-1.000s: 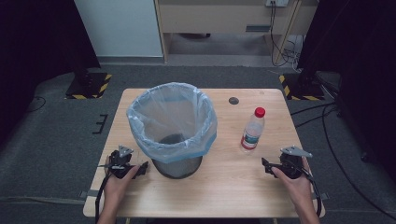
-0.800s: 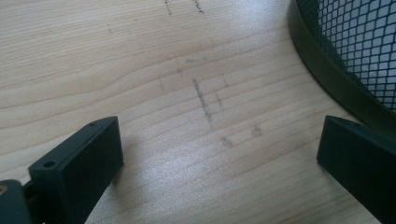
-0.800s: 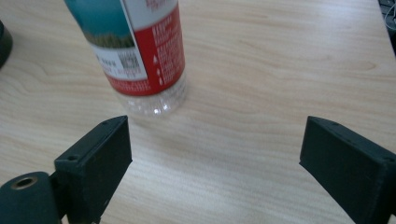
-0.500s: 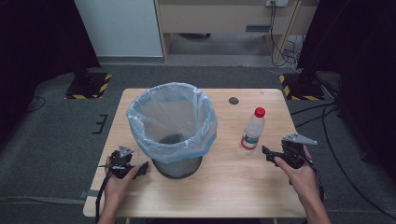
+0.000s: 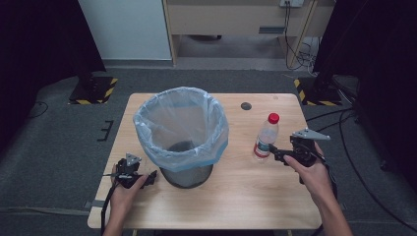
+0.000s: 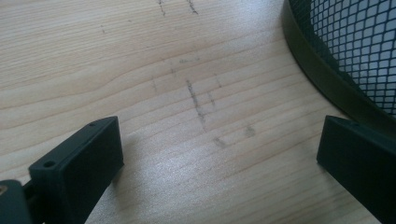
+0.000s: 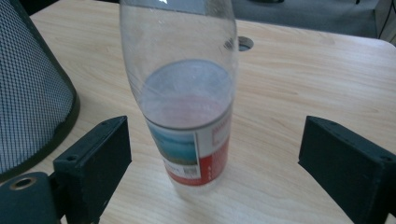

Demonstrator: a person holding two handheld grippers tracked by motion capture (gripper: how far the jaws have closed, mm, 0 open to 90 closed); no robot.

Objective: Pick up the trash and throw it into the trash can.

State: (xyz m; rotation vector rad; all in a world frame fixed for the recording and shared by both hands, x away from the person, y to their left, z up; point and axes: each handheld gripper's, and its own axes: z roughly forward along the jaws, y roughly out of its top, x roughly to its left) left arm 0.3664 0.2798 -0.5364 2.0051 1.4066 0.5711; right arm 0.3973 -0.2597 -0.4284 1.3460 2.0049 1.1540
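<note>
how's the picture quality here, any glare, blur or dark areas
High view: table evenly lit, surroundings dark, bin liner hazy. Left gripper view: soft sheen on the wood, jaws sharp. Right gripper view: bottle slightly soft, top cropped.

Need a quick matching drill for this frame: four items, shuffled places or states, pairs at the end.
Things:
1. bottle
2. bin
3. left gripper
4. table hole

Places or states:
A. open, beside the bin's base
B. lined with a clear bag
C. upright, in front of the open right gripper
D. far side of the table, behind the bottle

Pairs: 1-C, 2-B, 3-A, 4-D
</note>
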